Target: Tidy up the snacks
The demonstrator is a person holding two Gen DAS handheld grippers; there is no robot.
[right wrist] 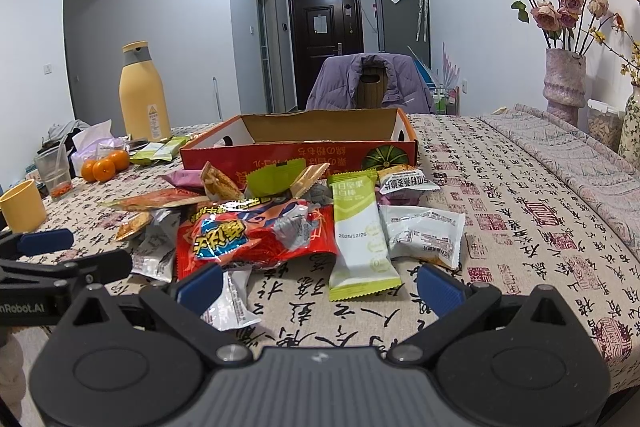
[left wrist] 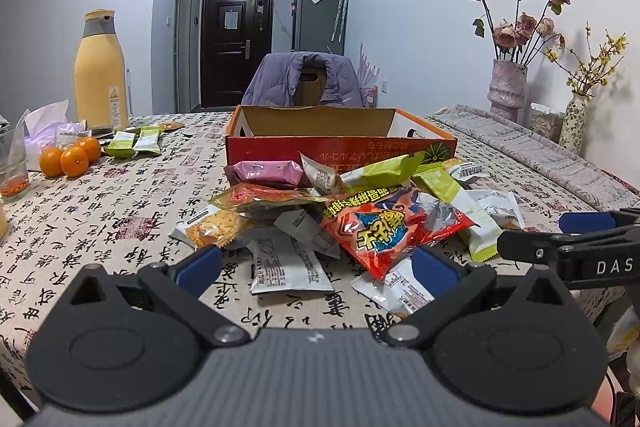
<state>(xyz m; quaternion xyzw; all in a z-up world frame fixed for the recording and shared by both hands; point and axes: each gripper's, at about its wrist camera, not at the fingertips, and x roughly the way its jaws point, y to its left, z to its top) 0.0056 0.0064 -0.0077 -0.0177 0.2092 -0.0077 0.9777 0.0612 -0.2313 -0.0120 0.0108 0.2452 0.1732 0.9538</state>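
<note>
A pile of snack packets lies on the tablecloth in front of an open orange cardboard box point(left wrist: 340, 143) point(right wrist: 296, 151). On top is a big red packet point(left wrist: 392, 227) point(right wrist: 256, 235); beside it are a green-and-white bar point(right wrist: 360, 247), silver-white packets point(left wrist: 284, 263) point(right wrist: 424, 235) and a pink packet point(left wrist: 264, 175). My left gripper point(left wrist: 316, 267) is open and empty just short of the pile. My right gripper point(right wrist: 320, 287) is open and empty, with the green bar's end between its fingers' line. Each gripper shows at the edge of the other's view, the right one point(left wrist: 560, 239) and the left one point(right wrist: 60, 259).
At the left stand a tall yellow bottle point(left wrist: 100, 71), oranges point(left wrist: 70, 157), green packets point(left wrist: 134, 143), a glass point(left wrist: 14, 167) and a yellow cup point(right wrist: 22, 205). Vases with flowers point(left wrist: 506, 87) stand at the right wall. A chair with a purple jacket point(left wrist: 306, 79) is behind the box.
</note>
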